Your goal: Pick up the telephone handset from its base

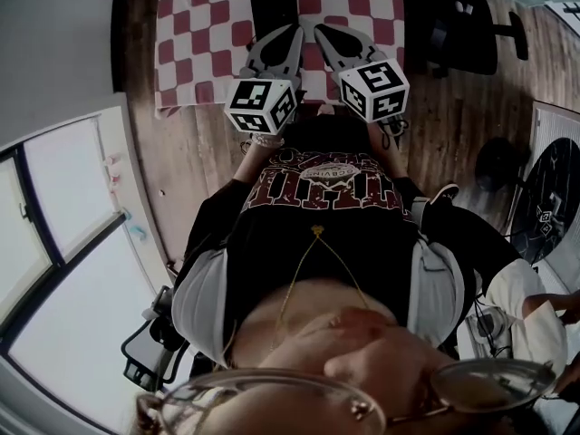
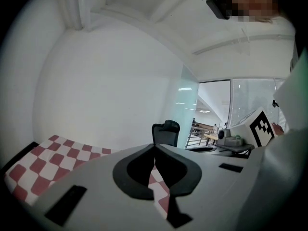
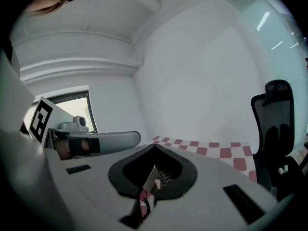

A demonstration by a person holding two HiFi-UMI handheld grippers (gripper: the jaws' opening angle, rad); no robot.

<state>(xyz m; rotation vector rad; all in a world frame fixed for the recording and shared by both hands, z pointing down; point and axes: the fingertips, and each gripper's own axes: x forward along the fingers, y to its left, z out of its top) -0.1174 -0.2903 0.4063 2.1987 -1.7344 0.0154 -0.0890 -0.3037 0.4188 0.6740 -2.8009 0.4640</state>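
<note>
Your glasses [image 1: 272, 404] fill the bottom edge of the head view, and beyond them come your black shirt [image 1: 326, 243] with its red print and a thin necklace [image 1: 317, 232]. Past the shirt, toward 12 o'clock, you hold both tools out side by side, each with its marker cube [image 1: 261, 105] nearest you. The left tool [image 1: 297, 29] points toward 1 o'clock and the right tool [image 1: 319, 28] toward 11, so their tips lie close together, just apart. Each tool's own view shows its jaws meeting at the tip with nothing pinched there: both are closed and empty. Under the tips lies a red-and-white checkered cloth [image 1: 195, 34] on the counter. The telephone [image 1: 272, 12] appears to be the dark oblong on that cloth at 12 o'clock, just beyond the left tool's tip and untouched by either tool. It is too small and dark to tell handset from base. Through the gap behind the right tool's jaws you see a sliver of something pale with a fine grille [image 3: 163, 178] and a pinkish round part with tick marks; what it belongs to cannot be told. A dark office chair [image 1: 462, 25] stands on the wooden floor [image 1: 181, 161] at 2 o'clock.
</note>
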